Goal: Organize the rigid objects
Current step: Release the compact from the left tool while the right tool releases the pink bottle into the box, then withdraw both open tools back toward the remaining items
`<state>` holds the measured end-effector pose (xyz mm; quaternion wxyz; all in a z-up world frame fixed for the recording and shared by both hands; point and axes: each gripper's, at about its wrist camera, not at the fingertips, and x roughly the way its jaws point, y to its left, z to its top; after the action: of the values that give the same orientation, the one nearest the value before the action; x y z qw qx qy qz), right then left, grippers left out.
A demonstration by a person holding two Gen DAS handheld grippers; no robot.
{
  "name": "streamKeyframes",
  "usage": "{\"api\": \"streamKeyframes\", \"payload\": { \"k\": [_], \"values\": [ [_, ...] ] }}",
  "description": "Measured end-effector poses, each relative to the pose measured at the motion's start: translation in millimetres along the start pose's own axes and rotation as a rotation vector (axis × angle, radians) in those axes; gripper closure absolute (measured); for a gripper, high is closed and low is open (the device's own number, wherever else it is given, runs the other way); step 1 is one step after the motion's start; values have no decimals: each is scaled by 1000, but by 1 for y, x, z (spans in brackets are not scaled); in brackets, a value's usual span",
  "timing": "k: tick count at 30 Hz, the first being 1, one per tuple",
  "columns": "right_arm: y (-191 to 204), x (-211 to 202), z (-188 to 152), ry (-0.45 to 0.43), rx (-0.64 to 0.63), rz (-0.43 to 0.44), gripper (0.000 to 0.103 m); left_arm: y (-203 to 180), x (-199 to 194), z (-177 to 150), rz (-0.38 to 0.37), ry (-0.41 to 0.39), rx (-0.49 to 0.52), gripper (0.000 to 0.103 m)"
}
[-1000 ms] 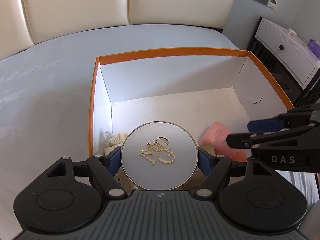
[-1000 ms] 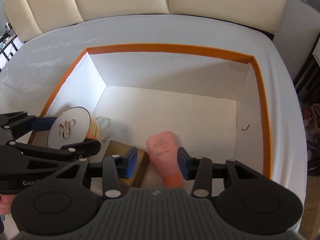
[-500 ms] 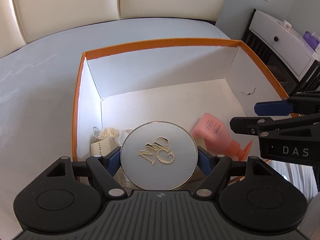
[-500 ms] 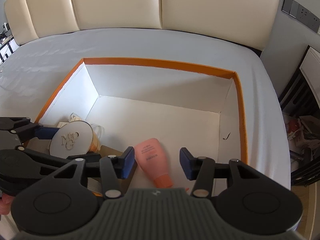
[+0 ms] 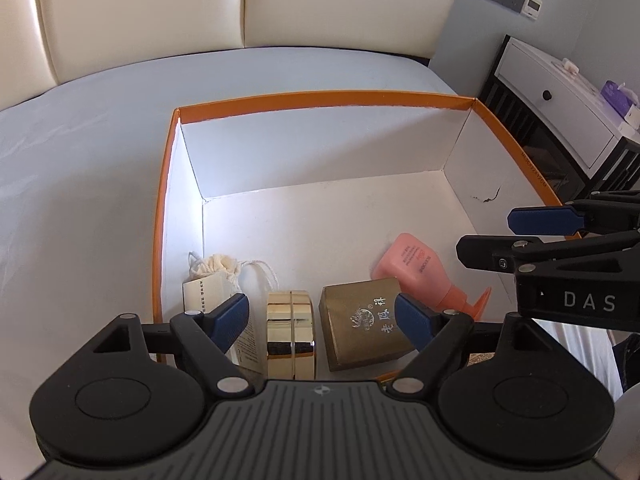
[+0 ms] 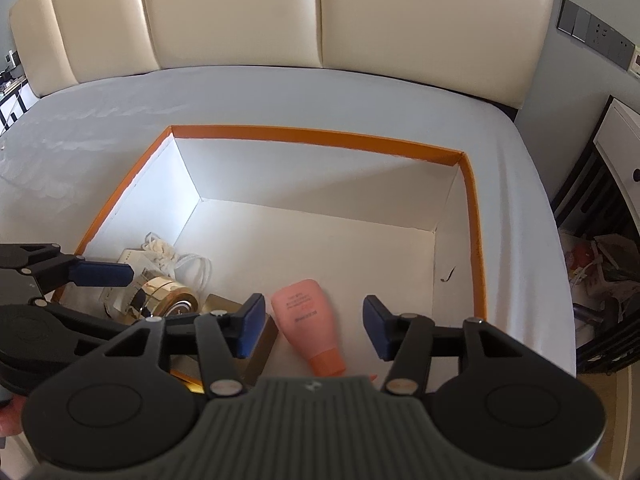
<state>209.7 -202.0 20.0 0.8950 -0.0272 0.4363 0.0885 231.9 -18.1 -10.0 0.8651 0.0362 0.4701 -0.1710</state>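
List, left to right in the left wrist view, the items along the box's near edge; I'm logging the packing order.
White paper carton → round gold compact on edge → brass-coloured square box → pink pump bottle.

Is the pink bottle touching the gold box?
Cannot tell. In the left wrist view the pink bottle meets the gold box corner, but that may be overlap; a finger hides the spot in the right wrist view.
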Motion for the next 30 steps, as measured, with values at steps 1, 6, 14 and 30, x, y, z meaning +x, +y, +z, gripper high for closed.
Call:
{"api": "streamKeyframes", "payload": {
  "k": [1,6,14,30],
  "values": [
    [1,-2,-1,-5,-2,0,49,-1,-2,0,1,-7,2,6],
    [1,-13,-1,-27,7,4,48,-6,-17,-2,15,-55,11,7],
    [1,-49,-13,-113,-11,6,41,-3,-51,-14,23,-171,-61,11],
    [-18,-91,-94,-167,145,-41,34,-27,-96,-57,-1,-312,-120,27]
  ]
}}
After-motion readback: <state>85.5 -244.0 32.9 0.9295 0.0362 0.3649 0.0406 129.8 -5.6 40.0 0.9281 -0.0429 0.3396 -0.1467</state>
